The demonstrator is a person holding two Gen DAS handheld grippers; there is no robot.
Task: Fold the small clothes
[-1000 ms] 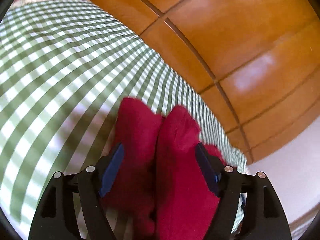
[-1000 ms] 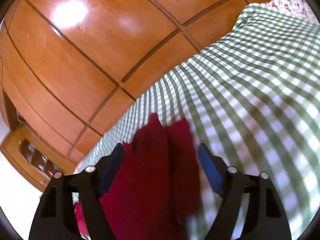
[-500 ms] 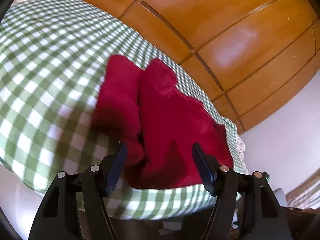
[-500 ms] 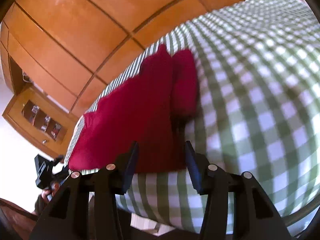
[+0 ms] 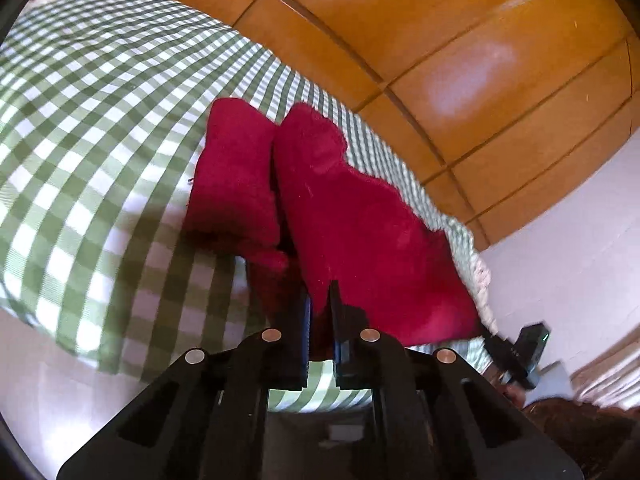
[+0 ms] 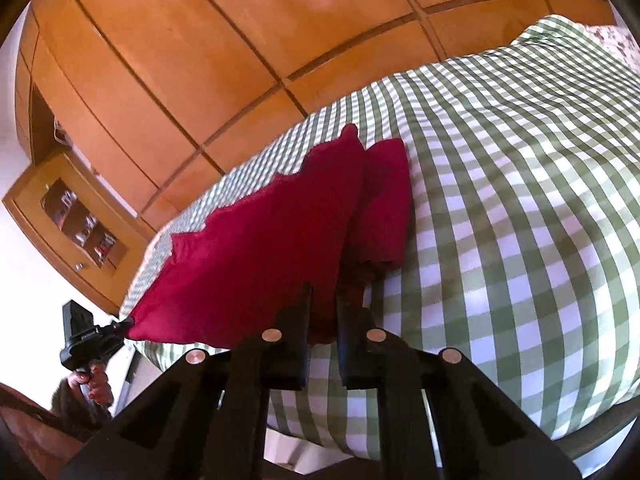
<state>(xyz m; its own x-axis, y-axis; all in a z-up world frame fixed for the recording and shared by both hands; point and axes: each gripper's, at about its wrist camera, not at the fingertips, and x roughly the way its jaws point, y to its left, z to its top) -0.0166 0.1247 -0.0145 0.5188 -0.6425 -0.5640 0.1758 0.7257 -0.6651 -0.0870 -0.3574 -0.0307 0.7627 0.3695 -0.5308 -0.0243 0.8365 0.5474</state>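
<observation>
One red garment point(image 5: 352, 216) of soft, fuzzy fabric lies on the green-and-white checked bedcover point(image 5: 88, 128), near the bed's front edge. Its two legs point toward the glossy wooden wardrobe point(image 5: 460, 40); the outline is irregular. The left gripper point(image 5: 319, 320) is level with the bed edge, its two black fingers pinched on the garment's near hem. The right gripper point(image 6: 322, 320) clamps the same hem at the opposite corner, fingers nearly together. A small glass-fronted cabinet point(image 6: 76, 228) stands beside the wardrobe.
</observation>
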